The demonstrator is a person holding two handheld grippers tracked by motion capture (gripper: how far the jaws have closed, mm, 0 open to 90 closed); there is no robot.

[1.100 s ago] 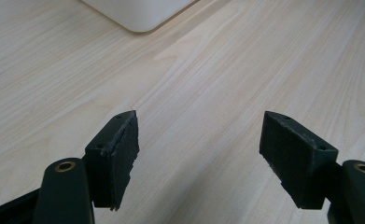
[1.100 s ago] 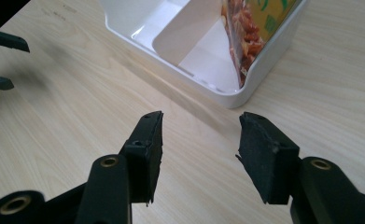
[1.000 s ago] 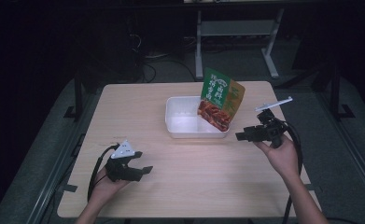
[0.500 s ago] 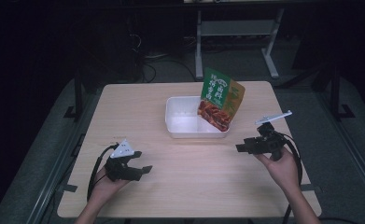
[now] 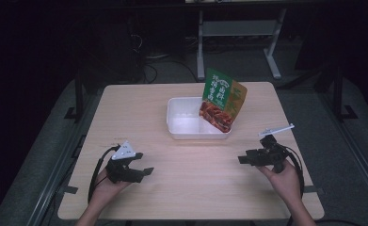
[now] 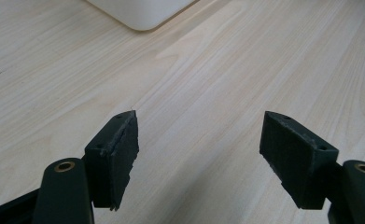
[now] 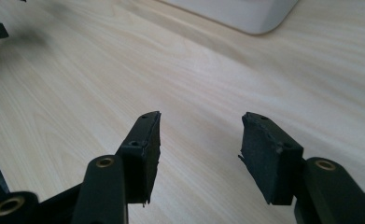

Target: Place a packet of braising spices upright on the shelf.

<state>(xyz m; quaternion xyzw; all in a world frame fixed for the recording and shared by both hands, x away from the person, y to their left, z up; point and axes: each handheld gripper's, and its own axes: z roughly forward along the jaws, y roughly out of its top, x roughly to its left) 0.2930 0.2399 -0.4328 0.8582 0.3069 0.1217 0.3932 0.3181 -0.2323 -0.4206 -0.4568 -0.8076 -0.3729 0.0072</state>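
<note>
Right gripper [image 5: 247,158] now sits lower in the frame, farther from the snack bag [image 5: 222,100]; its empty jaws have been opening. Left gripper [image 5: 141,165] unchanged, jaws apart.

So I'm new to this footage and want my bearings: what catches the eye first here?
The green and orange snack bag stands tilted in the right end of the white tray at the table's far middle. Nearer, the left gripper and right gripper sit open and empty over bare wood.
</note>
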